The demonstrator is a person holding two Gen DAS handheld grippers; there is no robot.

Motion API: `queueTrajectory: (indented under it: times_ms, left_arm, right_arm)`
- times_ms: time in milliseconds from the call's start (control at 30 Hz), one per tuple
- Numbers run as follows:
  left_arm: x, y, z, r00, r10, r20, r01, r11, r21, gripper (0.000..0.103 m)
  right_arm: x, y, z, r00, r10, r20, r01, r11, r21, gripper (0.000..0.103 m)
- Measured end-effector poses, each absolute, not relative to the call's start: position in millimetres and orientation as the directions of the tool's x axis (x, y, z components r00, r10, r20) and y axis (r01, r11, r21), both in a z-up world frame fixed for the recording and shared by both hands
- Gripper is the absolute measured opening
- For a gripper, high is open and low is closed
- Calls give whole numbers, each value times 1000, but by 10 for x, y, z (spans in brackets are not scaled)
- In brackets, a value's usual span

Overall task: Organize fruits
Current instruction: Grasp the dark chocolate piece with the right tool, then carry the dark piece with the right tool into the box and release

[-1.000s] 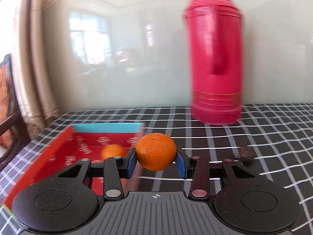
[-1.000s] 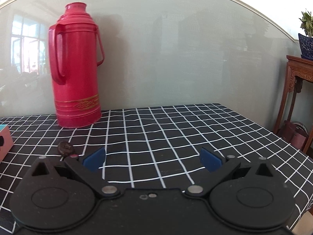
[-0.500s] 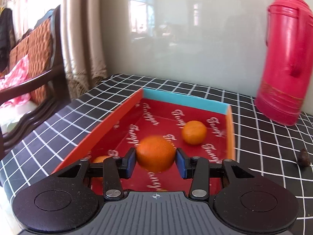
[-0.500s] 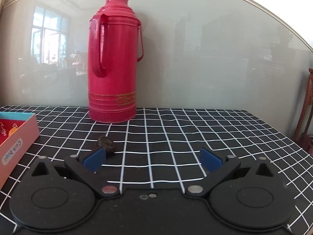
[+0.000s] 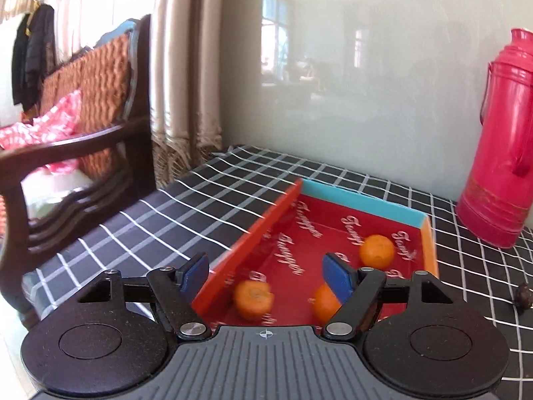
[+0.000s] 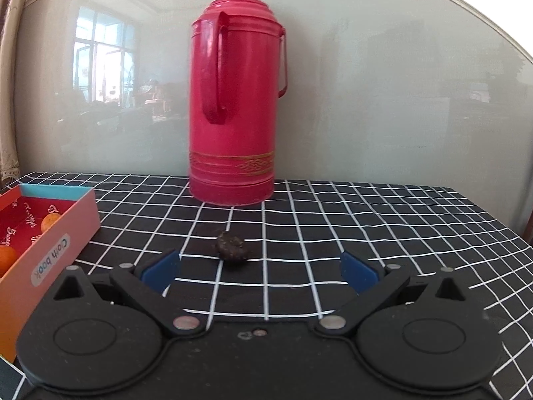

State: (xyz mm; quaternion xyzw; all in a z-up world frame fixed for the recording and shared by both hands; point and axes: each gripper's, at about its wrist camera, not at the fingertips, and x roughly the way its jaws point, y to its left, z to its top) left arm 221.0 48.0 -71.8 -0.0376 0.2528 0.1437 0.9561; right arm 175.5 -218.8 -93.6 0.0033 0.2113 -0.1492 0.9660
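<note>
- Oranges, three, all inside the red box [image 5: 253, 230]: far orange [image 5: 377, 250] near the right wall toward the teal end; blurred orange [image 5: 253, 296] near the left wall at the near end; third orange [image 5: 324, 301] partly hidden behind a blue pad of the left gripper [image 5: 265, 271].
- Checked tablecloth [image 6: 366, 233], black with white grid, covers the table.
- Red thermos [image 6: 233, 113], upright at the back by the wall, handle facing the camera in the right wrist view.
- Box exterior, pink-orange wall with a "Cloth book" label, at left edge of the right wrist view.
- Left gripper: fingers spread wide, empty, above the box's near end.
- Right gripper [image 6: 260, 268]: fingers spread wide, empty, low over the cloth.
- Dark wrinkled lump [image 6: 232, 245], kind unclear, on the cloth just ahead of the right gripper, between it and the thermos.
</note>
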Motion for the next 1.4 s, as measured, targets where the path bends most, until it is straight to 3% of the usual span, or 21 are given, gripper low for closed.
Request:
queueTrajectory:
  times_ms: [233, 400, 667, 767, 833, 1133, 1400]
  left_arm:
    - [1949, 752, -679, 831, 329, -448, -345, 937, 49, 81]
    - [1692, 1047, -693, 812, 355, -463, -393, 919, 14, 84]
    - [1506, 1420, -784, 779, 411, -473, -470, 883, -6, 87]
    - [1509, 1490, -824, 768, 416, -487, -480, 877, -7, 87]
    - [1509, 1511, -840, 762, 424, -489, -486, 874, 0, 87]
    - [1476, 1593, -866, 750, 440, -494, -512, 859, -11, 88]
    - [1451, 1667, -883, 738, 447, -505, -531, 847, -26, 89]
  right_arm:
    - [1997, -2208, -996, 851, -250, -463, 267, 963, -29, 96]
    - [2330, -2220, -1101, 809, -235, -539, 252, 967, -42, 93]
    - [2750, -2218, -1210, 765, -234, -600, 244, 967, -66, 75]
    - [2842, -2248, -1244, 761, -209, -614, 226, 973, -52, 54]
    - [2836, -2258, -1237, 764, -204, -612, 228, 973, -40, 28]
    - [2605, -2091, -1114, 821, -128, -556, 161, 987, 12, 27]
    - [2236, -1530, -770, 891, 131, -434, -123, 991, 47, 27]
